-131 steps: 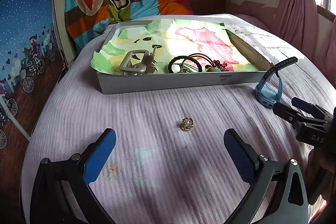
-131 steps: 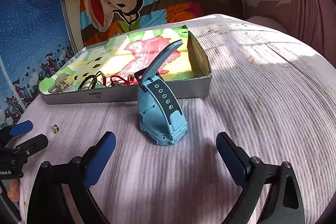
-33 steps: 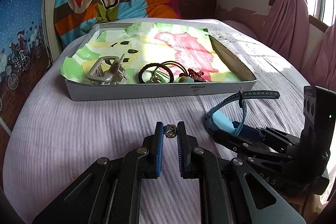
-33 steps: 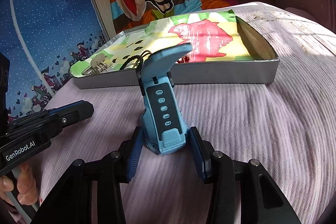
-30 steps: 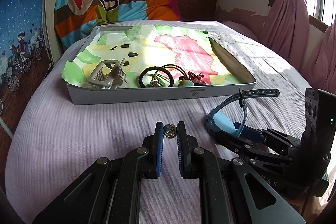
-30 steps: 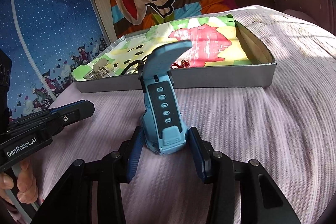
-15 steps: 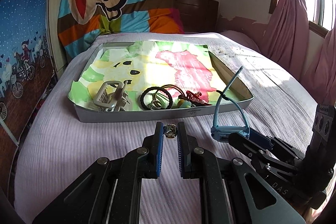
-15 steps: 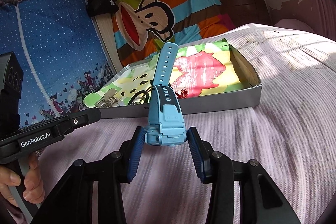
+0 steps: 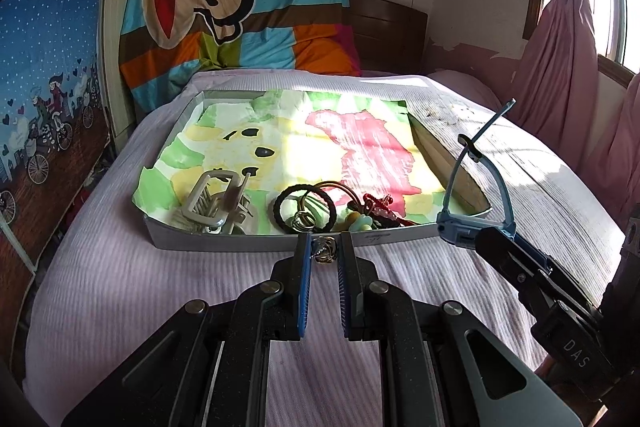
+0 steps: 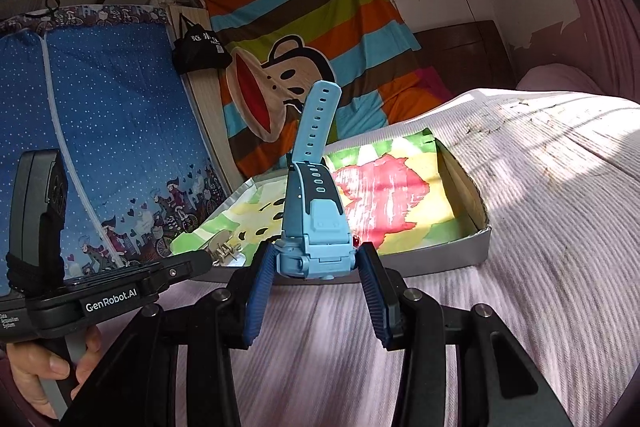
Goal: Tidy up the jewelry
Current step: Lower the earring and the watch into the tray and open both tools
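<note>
My left gripper (image 9: 323, 251) is shut on a small gold knot earring (image 9: 324, 250), held just above the bed in front of the near wall of the grey tray (image 9: 224, 242). My right gripper (image 10: 317, 263) is shut on the body of a light blue watch (image 10: 316, 235), lifted off the bed with its strap standing upright. From the left wrist view the watch (image 9: 460, 227) hangs at the right, by the tray's near right corner. Inside the tray lie a beige hair claw (image 9: 216, 205), black hair ties (image 9: 304, 207) and red beaded pieces (image 9: 380, 209).
The tray sits on a pink ribbed bedspread (image 9: 120, 287) and is lined with a green, yellow and pink paper (image 9: 352, 147). A striped monkey blanket (image 9: 240, 7) hangs at the headboard. A blue printed panel (image 10: 100, 147) stands at the left, pink curtains (image 9: 560, 47) at the right.
Both grippers have risen from the bed with their items. The right one has tipped upward, so the watch strap now stands straight up; the tray looks lower in both views.
</note>
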`<state>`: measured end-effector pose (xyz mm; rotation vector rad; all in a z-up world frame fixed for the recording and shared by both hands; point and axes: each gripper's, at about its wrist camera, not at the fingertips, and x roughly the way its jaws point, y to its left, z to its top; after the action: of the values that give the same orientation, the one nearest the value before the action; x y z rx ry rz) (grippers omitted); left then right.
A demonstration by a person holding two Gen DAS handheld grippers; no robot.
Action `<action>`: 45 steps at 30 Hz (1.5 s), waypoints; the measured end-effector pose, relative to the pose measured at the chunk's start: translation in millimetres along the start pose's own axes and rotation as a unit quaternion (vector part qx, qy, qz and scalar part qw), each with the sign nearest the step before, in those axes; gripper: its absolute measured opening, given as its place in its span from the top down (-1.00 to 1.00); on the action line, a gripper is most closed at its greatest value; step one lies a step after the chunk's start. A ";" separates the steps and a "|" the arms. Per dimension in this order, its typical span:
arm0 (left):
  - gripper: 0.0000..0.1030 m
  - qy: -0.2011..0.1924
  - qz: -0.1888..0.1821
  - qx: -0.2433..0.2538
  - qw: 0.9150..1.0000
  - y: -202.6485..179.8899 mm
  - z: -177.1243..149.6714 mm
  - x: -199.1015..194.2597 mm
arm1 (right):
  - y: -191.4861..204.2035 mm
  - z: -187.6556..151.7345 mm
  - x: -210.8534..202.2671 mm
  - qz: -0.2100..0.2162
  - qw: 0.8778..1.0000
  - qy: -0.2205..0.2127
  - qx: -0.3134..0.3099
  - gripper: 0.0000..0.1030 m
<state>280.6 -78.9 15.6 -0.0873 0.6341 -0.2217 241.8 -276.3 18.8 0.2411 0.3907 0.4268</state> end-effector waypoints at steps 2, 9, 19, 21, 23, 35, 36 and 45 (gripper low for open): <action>0.81 -0.004 0.004 -0.006 1.000 2.4 7.5 4.5 | -2.6 6.5 7.9 -0.008 1.000 -0.004 -0.004 0.22; 0.81 0.000 0.015 -0.017 1.000 7.4 34.6 32.2 | -11.2 18.1 49.6 -0.031 0.999 0.015 -0.007 0.22; 0.81 0.050 0.030 -0.016 0.998 14.2 46.7 84.6 | -25.1 14.7 76.7 -0.056 0.997 0.052 0.011 0.22; 0.81 0.059 0.034 -0.014 0.998 13.4 45.6 91.2 | -27.6 12.6 78.2 -0.060 0.996 0.059 0.013 0.22; 0.81 0.070 0.035 -0.014 0.997 13.9 44.2 97.3 | -29.0 11.0 80.2 -0.062 0.996 0.067 0.015 0.22; 0.80 0.096 0.028 -0.016 0.995 15.8 40.6 108.2 | -27.4 10.9 82.0 -0.068 0.995 0.079 0.013 0.21; 0.80 0.098 0.027 -0.017 0.995 16.4 40.6 108.6 | -27.5 11.0 82.2 -0.067 0.994 0.079 0.013 0.21; 0.25 0.075 0.019 -0.026 0.997 16.1 41.5 99.1 | -29.7 12.9 76.8 -0.069 0.995 0.069 0.020 0.20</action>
<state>385.8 -85.7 -10.7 -0.1093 0.7911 -0.1754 322.1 -270.3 -2.9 0.2223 0.5480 0.3007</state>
